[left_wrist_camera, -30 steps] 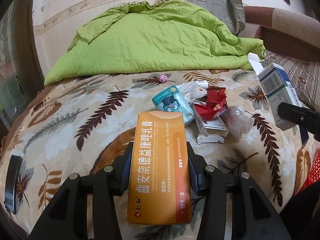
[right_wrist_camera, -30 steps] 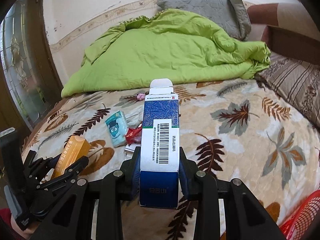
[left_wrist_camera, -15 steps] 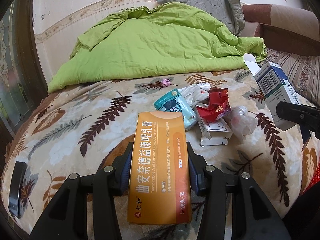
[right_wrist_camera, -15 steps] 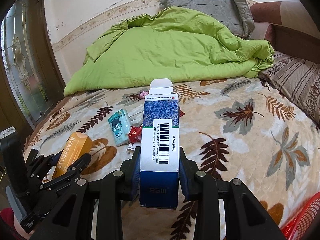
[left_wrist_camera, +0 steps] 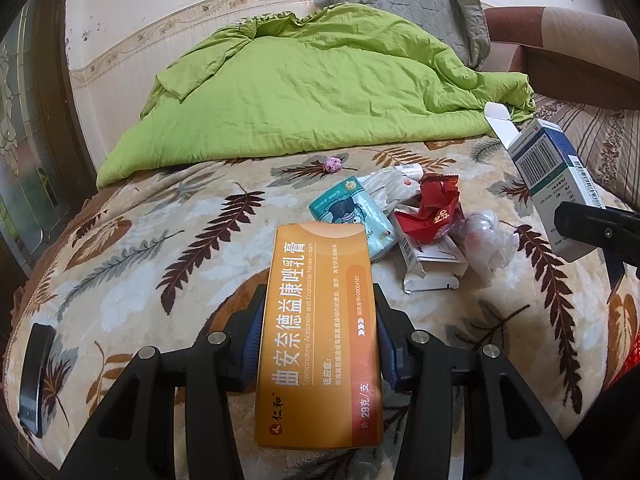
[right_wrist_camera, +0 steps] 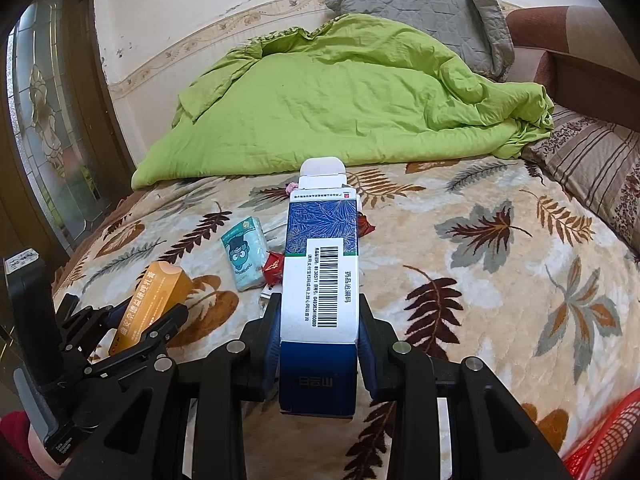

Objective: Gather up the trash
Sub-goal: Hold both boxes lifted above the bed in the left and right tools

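Since the earlier frames both grippers have been drawn back and lifted a little from the bed, so that more wall and pillow is seen above the quilt; the loads are unchanged. In the left wrist view, the left gripper (left_wrist_camera: 318,344) is seen pinching an orange box (left_wrist_camera: 320,336) across its long sides, clear of the blanket (left_wrist_camera: 132,256). Beyond it the remaining trash lies close together: a teal tissue pack (left_wrist_camera: 352,216), a red wrapper (left_wrist_camera: 434,210) on a flattened white carton (left_wrist_camera: 432,264), and crumpled clear film (left_wrist_camera: 486,236); a small pink scrap (left_wrist_camera: 333,164) lies apart, near the green quilt (left_wrist_camera: 320,92). In the right wrist view, the right gripper (right_wrist_camera: 318,344) is clamped on a blue box (right_wrist_camera: 320,276) whose top flap stands open, and a red basket (right_wrist_camera: 604,444) is glimpsed at the lower right corner. The step in hand is judged to be carrying both boxes to that basket. It would be done best if the grip were kept firm but light, since thin, smooth cardboard can buckle or slide, and if each box were released only once over the rim. The blanket is plush and leaf-printed, the quilt soft and rumpled, the basket an open mesh.
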{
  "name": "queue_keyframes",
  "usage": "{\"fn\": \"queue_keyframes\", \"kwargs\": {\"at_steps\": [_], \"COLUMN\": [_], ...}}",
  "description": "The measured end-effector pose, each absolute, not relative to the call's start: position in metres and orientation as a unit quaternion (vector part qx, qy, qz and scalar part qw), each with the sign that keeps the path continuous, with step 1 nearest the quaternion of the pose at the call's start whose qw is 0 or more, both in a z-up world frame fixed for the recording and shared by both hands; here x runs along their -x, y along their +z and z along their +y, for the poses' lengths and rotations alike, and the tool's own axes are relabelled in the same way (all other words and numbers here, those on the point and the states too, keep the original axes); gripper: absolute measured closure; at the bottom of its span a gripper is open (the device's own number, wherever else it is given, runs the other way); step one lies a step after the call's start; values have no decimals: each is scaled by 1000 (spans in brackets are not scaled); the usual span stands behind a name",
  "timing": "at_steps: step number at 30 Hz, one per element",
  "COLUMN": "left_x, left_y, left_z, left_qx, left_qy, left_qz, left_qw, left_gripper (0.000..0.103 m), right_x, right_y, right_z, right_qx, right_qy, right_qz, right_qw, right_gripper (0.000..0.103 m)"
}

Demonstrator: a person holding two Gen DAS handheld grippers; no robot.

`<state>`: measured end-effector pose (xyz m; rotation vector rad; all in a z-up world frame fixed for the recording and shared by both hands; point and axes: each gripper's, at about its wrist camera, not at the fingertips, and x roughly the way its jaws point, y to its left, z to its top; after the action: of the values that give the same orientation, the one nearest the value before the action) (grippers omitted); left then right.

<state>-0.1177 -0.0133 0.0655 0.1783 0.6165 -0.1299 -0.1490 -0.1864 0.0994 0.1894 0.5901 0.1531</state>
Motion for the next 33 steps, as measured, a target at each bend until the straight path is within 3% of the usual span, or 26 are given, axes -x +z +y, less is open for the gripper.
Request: {"fn": "queue_keyframes", "kwargs": {"at_steps": [33], "left_x": [117], "left_y": [64], "left_z": [-8], "left_qx": [-67], "left_qy": [-91], "left_qz": [306], "left_qw": [945], "left_gripper": [57], "right_x": [152], "right_y": [102], "right_z": [-192], "right_qx": [-116], "right_qy": [76], "right_qz": [284], "right_qw": [949], "right_gripper": [67]}}
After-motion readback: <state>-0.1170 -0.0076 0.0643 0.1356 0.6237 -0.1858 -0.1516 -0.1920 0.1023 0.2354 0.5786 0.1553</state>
